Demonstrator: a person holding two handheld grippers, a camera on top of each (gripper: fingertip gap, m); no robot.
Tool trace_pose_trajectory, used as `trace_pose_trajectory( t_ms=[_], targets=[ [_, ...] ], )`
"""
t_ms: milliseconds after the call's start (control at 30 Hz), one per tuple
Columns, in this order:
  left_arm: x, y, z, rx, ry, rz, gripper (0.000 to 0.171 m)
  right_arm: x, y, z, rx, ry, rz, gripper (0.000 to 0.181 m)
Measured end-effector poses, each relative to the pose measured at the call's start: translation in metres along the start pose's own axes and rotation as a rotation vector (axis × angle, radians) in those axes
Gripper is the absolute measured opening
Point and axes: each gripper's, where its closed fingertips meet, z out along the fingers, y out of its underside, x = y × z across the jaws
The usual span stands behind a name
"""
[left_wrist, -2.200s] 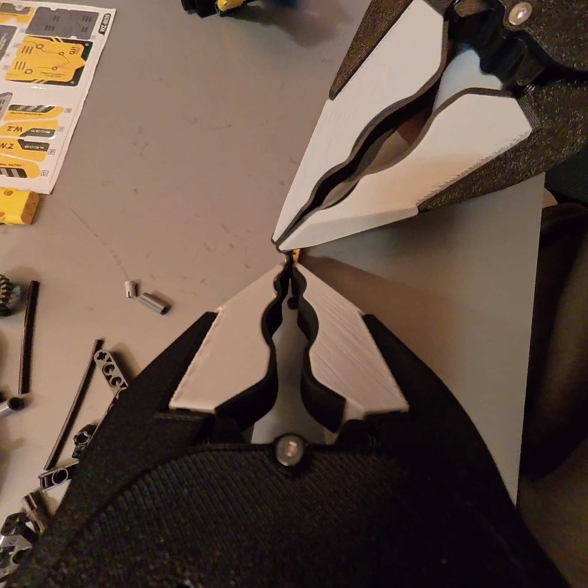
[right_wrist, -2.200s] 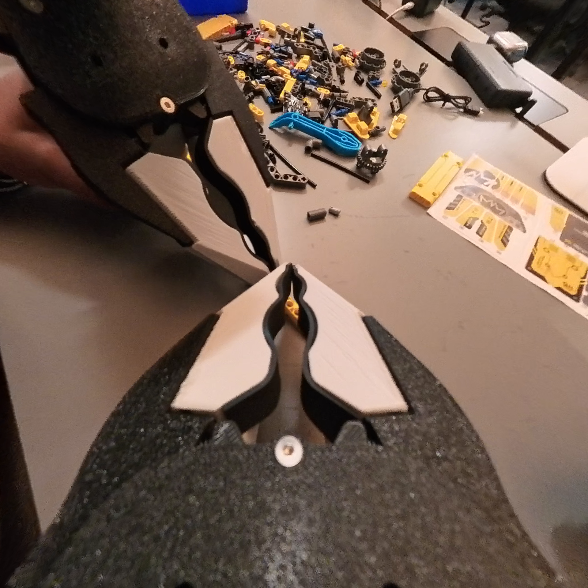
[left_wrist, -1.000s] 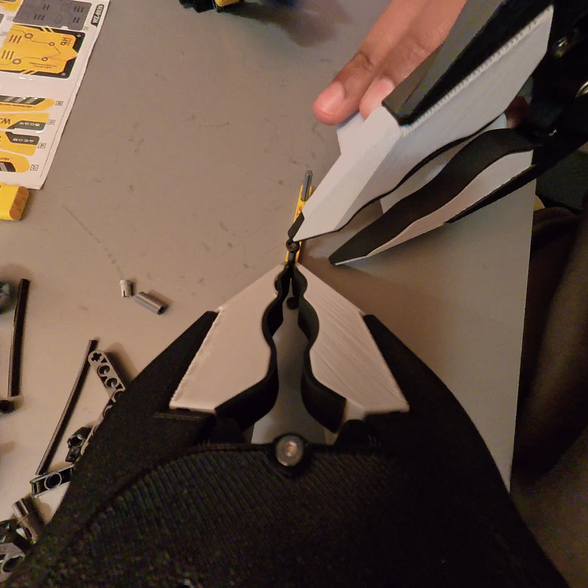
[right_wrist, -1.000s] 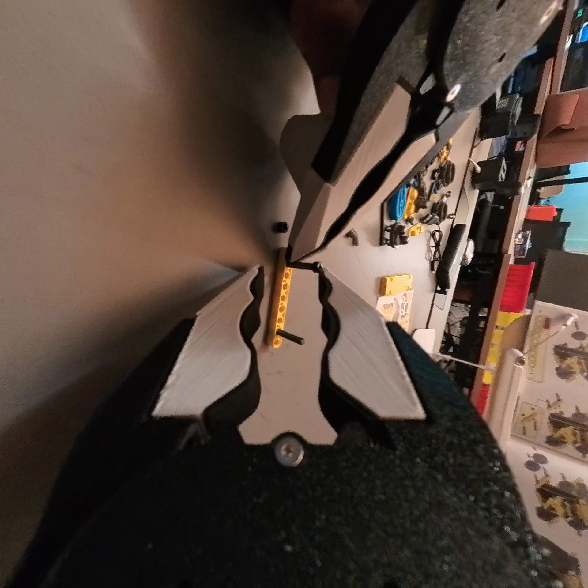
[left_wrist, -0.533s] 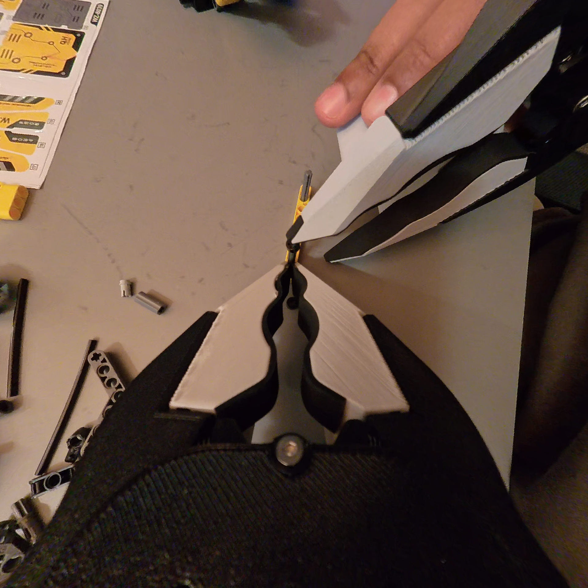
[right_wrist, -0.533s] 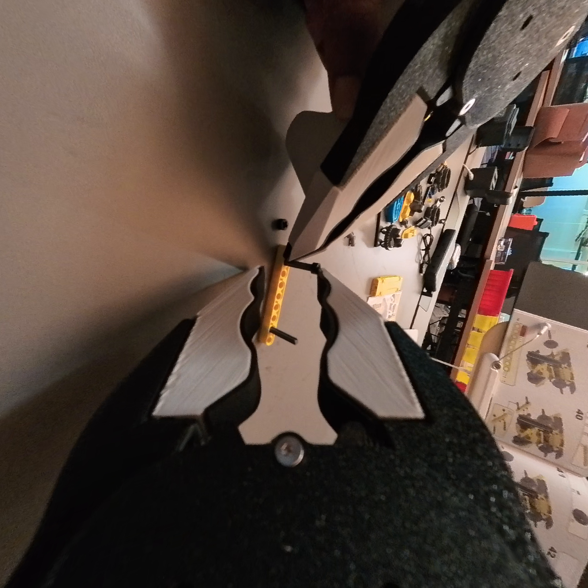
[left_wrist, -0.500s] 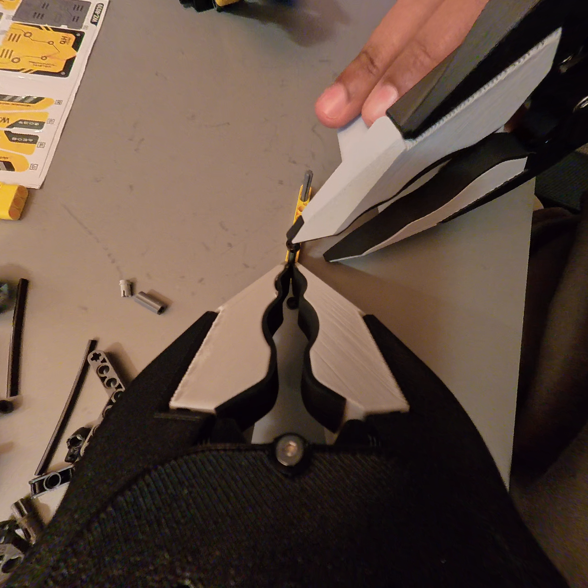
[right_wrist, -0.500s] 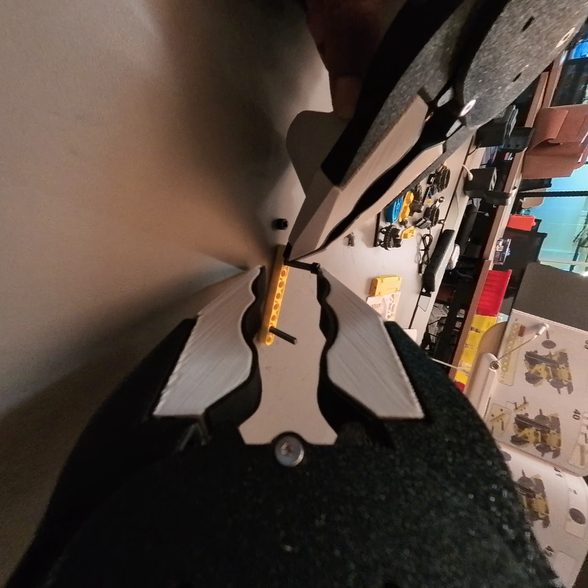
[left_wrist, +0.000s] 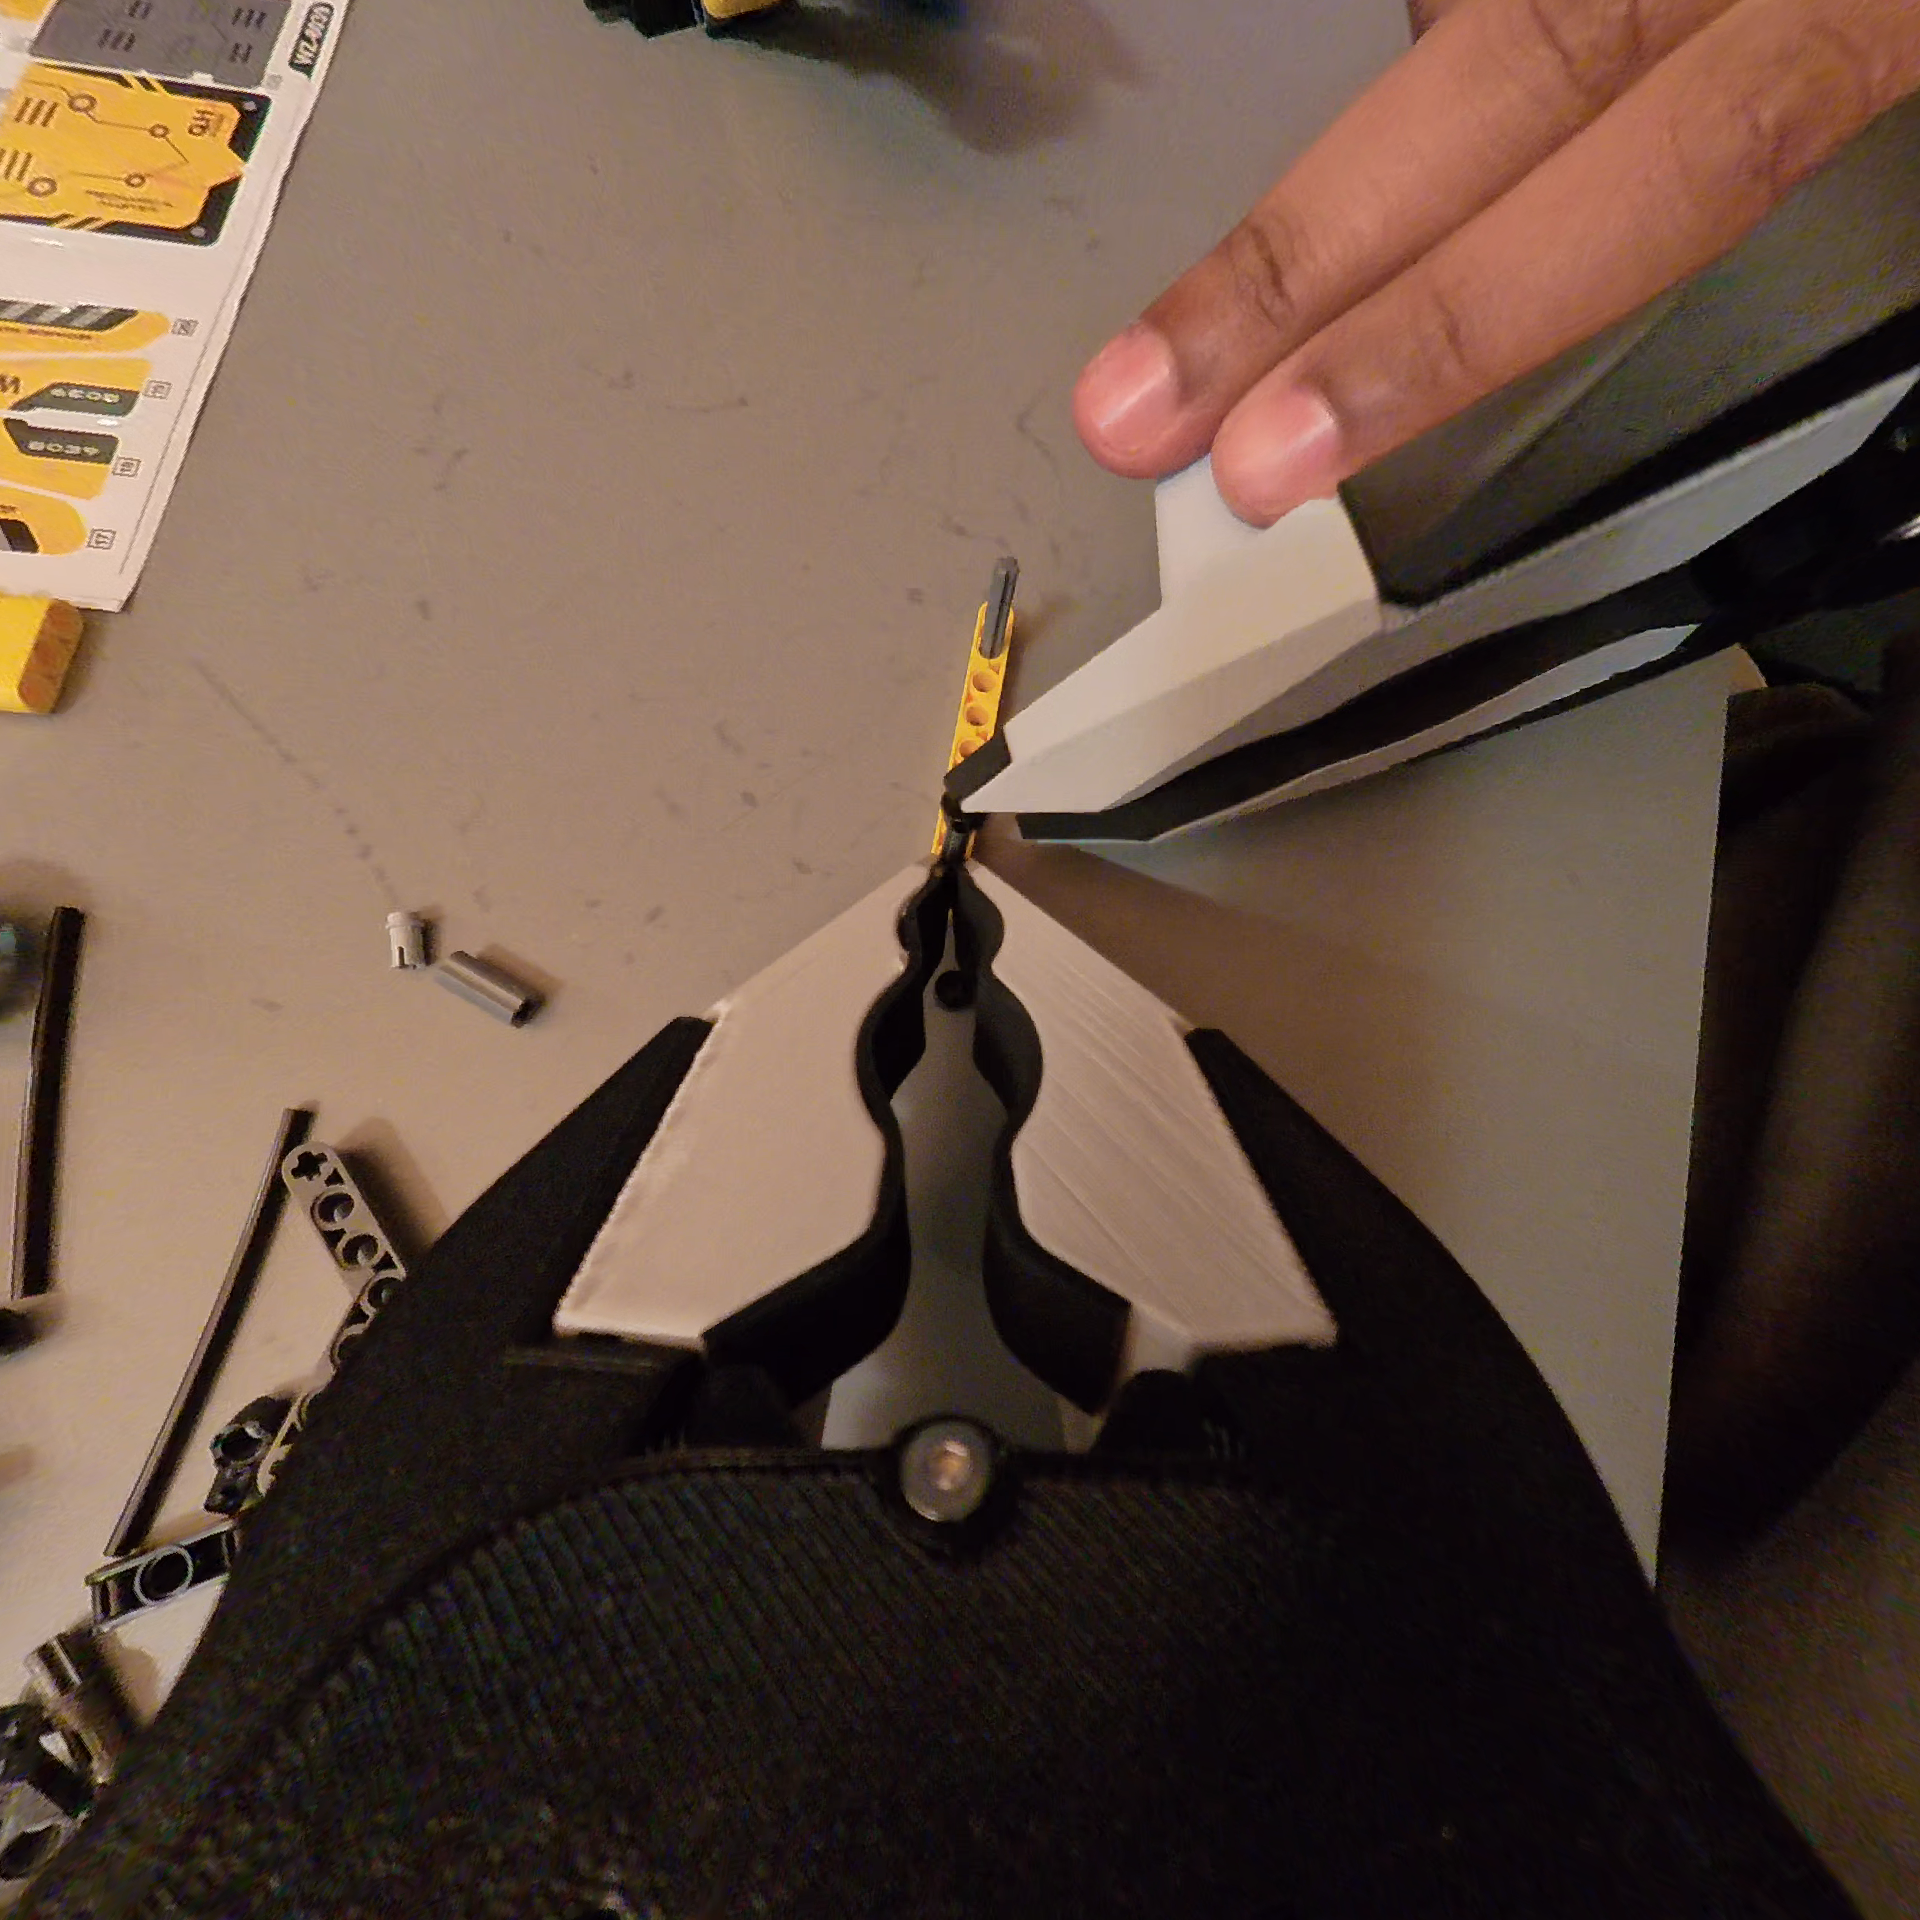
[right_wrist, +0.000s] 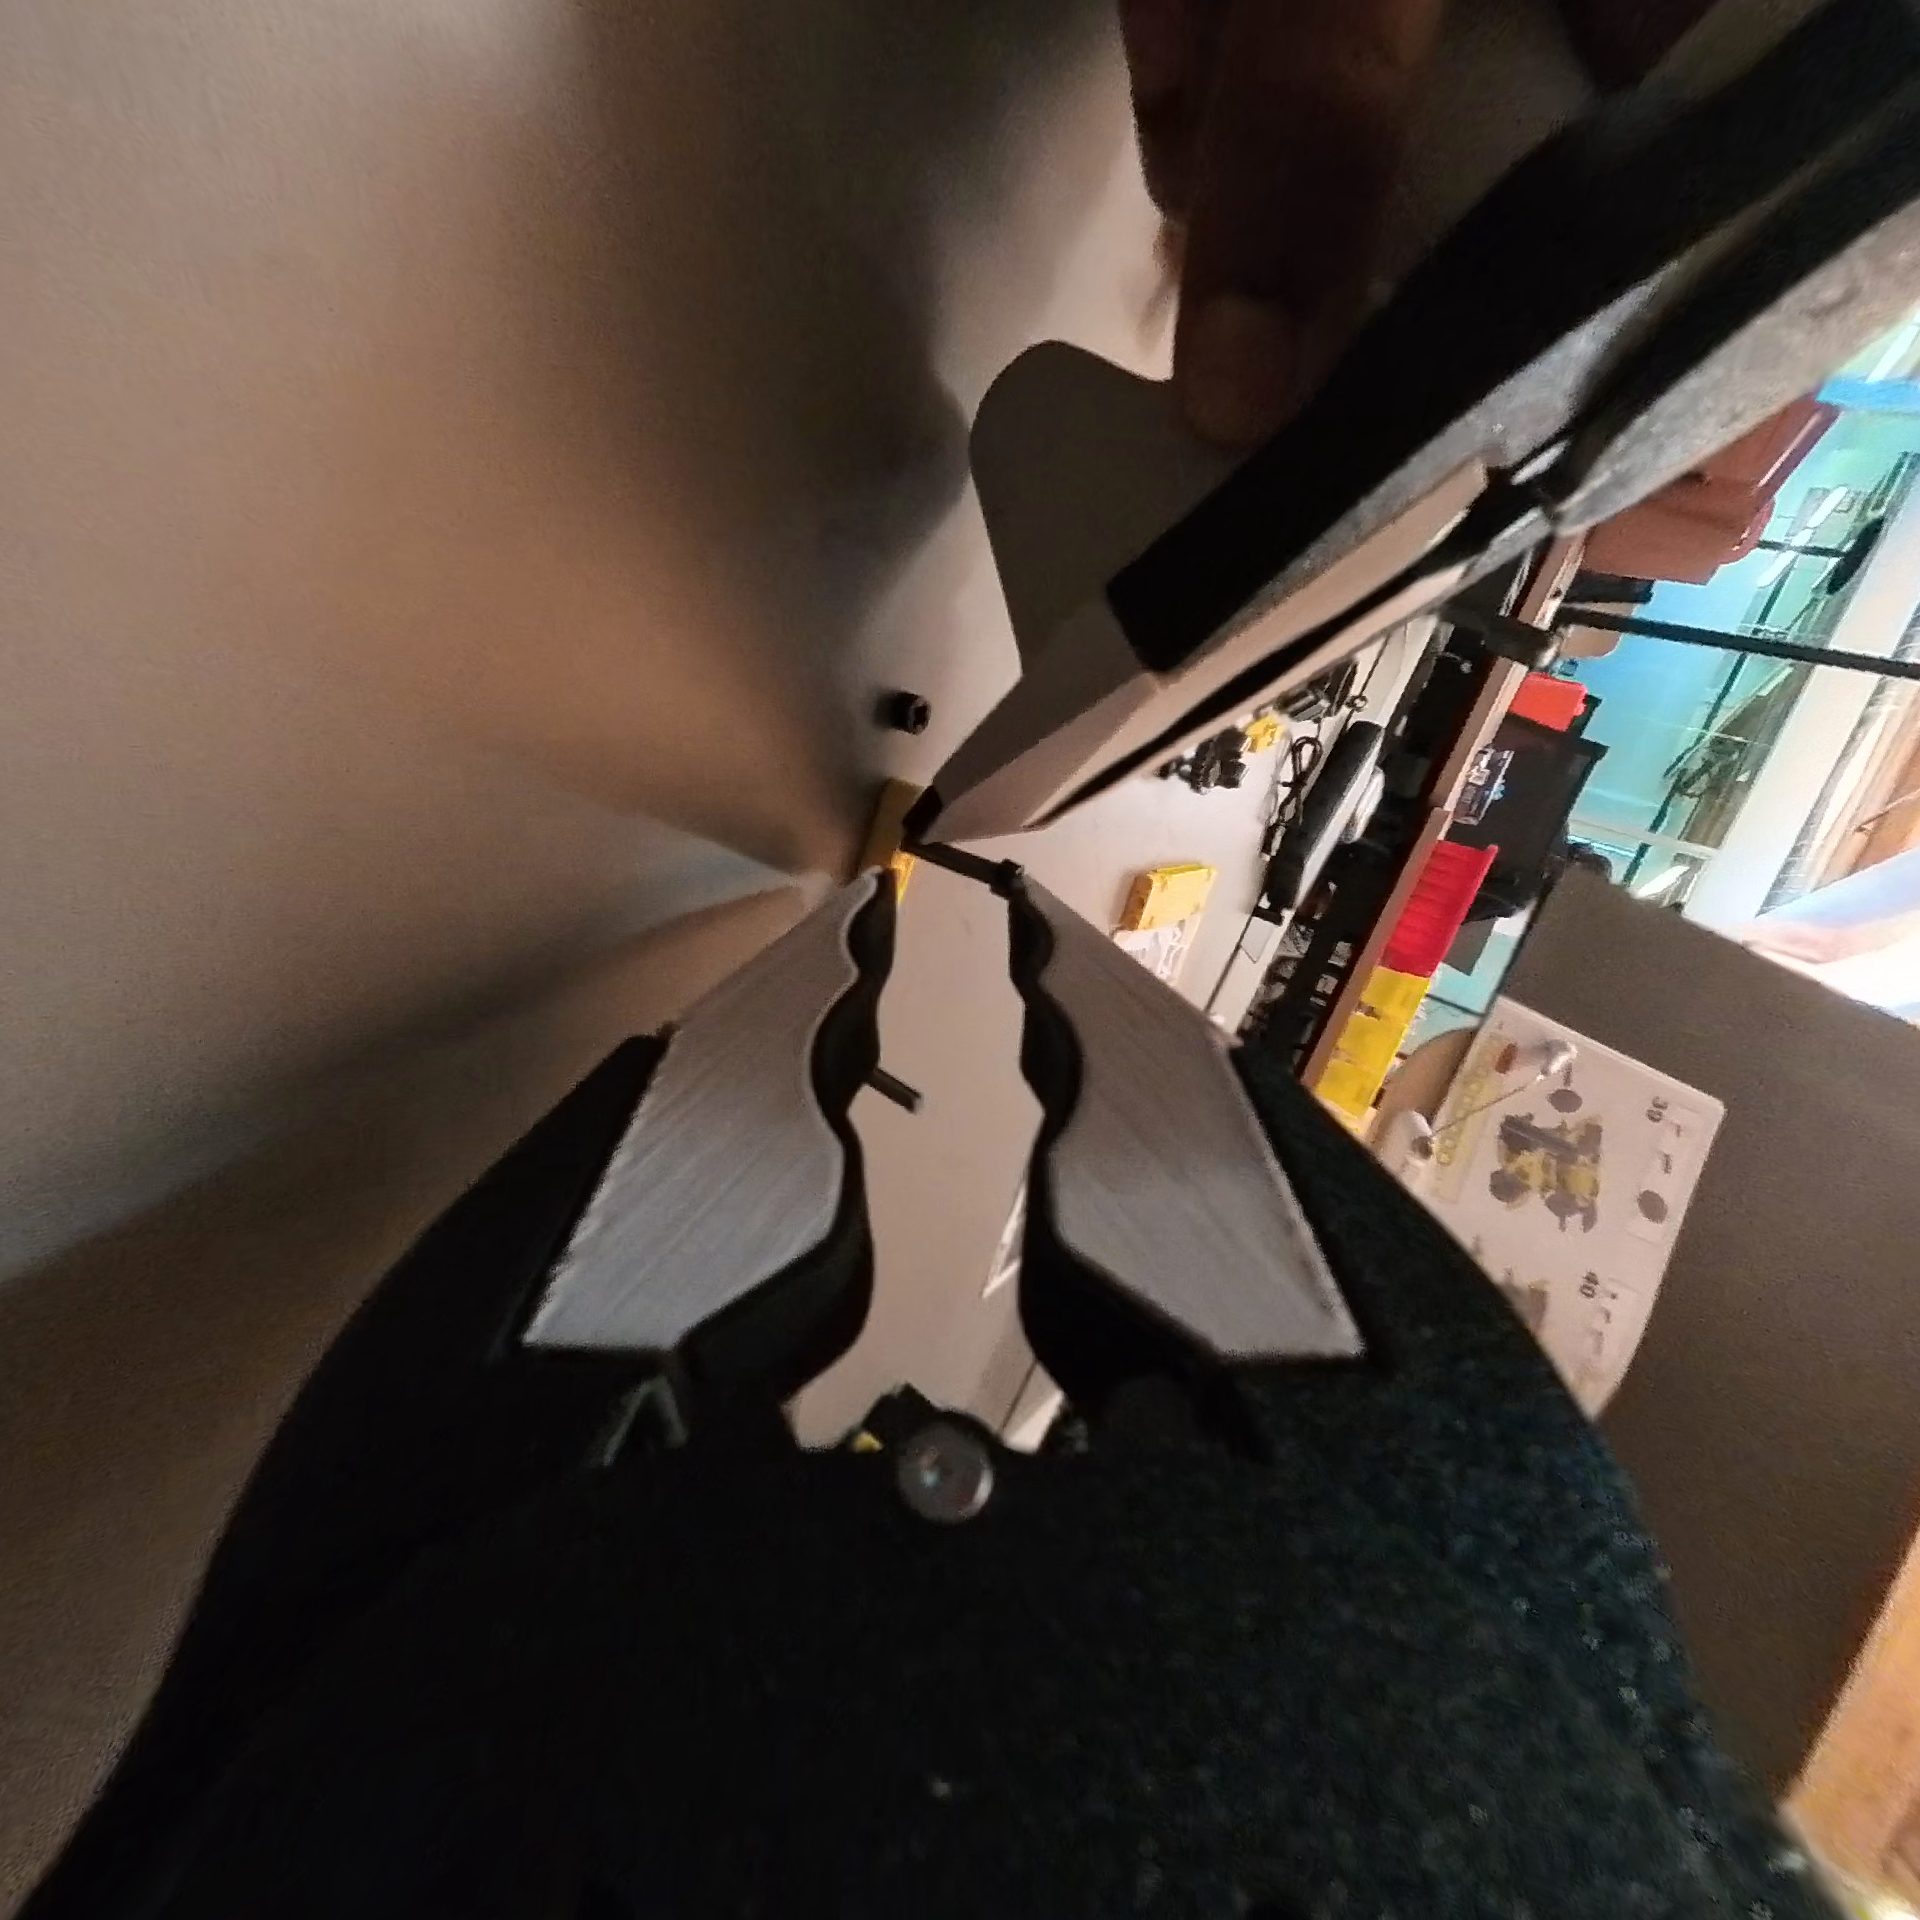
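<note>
Left wrist view: the left gripper (left_wrist: 951, 878) has its fingers pinched together on the near end of a yellow beam (left_wrist: 982, 686), held above the grey table (left_wrist: 623, 520).
Beam: thin, with a row of holes, it points away from the camera; a dark axle (left_wrist: 1003, 582) sticks through its far end.
Pin: a small black pin (left_wrist: 961, 821) sits at the beam's near end, right where the two grippers meet.
Right gripper: the right gripper (left_wrist: 992, 816) comes in from the right, tips touching the beam beside the pin, its fingers set a little apart.
Hand: a hand (left_wrist: 1455, 260) lies along the right gripper's upper finger, two fingertips (left_wrist: 1278, 457) resting on the grey plate.
Table left: a small grey pin (left_wrist: 407, 938) and a grey sleeve (left_wrist: 488, 987) lie just beside each other, near a black rod (left_wrist: 47, 1091), a grey beam (left_wrist: 343, 1216) and more dark parts.
Table far left: a sticker sheet (left_wrist: 125, 260) with a yellow block (left_wrist: 36, 655) just below it.
Right wrist view: rolled on its side and partly blurred; the right gripper (right_wrist: 940, 888) shows a clear gap between its fingers, with the yellow beam (right_wrist: 891, 831) at its left fingertip and the black pin (right_wrist: 977, 864) spanning the gap.
Far side: the left gripper (right_wrist: 925, 821) reaches in from the upper right, its tips closed on the beam.
</note>
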Motion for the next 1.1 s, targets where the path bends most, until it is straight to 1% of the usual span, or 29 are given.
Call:
trace_pose_trajectory(
  t_ms=[133,300,333,400,500,600,667,700,733,800,900,1033,1067,1100],
  targets=[
    [0.000,0.000,0.000,0.000,0.004,-0.008,0.000,0.000,0.000,0.002,-0.049,0.014,-0.091,0.021],
    [0.000,0.000,0.000,0.000,0.003,-0.007,0.000,-0.001,0.000,0.001,-0.083,0.004,-0.089,0.022],
    [0.000,0.000,0.000,0.001,0.000,-0.004,0.000,-0.003,-0.001,0.001,-0.090,-0.003,-0.087,0.020],
    [0.000,0.000,0.000,0.001,-0.005,-0.003,0.000,-0.003,0.000,0.003,-0.091,0.004,-0.068,0.024],
    [0.000,0.000,0.000,0.000,-0.008,0.001,0.000,-0.003,0.000,0.002,-0.066,0.010,0.010,0.024],
    [0.000,0.000,0.000,0.000,-0.006,0.001,0.000,-0.002,0.000,0.001,-0.053,0.020,0.042,0.022],
    [0.000,0.000,0.000,0.000,-0.010,0.003,0.000,-0.003,0.001,0.001,-0.008,-0.022,0.147,0.026],
    [0.000,0.000,0.000,0.000,-0.012,0.005,0.000,-0.004,0.000,0.000,0.025,-0.061,0.231,0.030],
    [0.000,0.000,0.000,-0.001,-0.013,0.008,0.000,-0.003,-0.002,-0.003,0.062,-0.100,0.323,0.029],
    [0.000,0.000,0.000,0.000,-0.013,0.007,0.000,0.006,-0.001,-0.008,0.131,-0.143,0.501,0.034],
    [0.000,0.000,0.000,-0.001,-0.011,0.006,0.000,0.020,0.010,-0.012,0.200,-0.233,0.704,0.031],
    [0.000,0.000,0.000,0.000,-0.020,0.016,0.000,0.021,0.007,-0.013,0.286,-0.524,0.887,0.028],
    [0.000,0.000,0.000,0.000,-0.022,0.018,0.000,0.021,0.005,-0.012,0.299,-0.584,0.913,0.025],
    [0.000,0.000,0.000,0.000,-0.023,0.019,0.000,0.019,0.004,-0.011,0.300,-0.646,0.929,0.018]
  ],
)
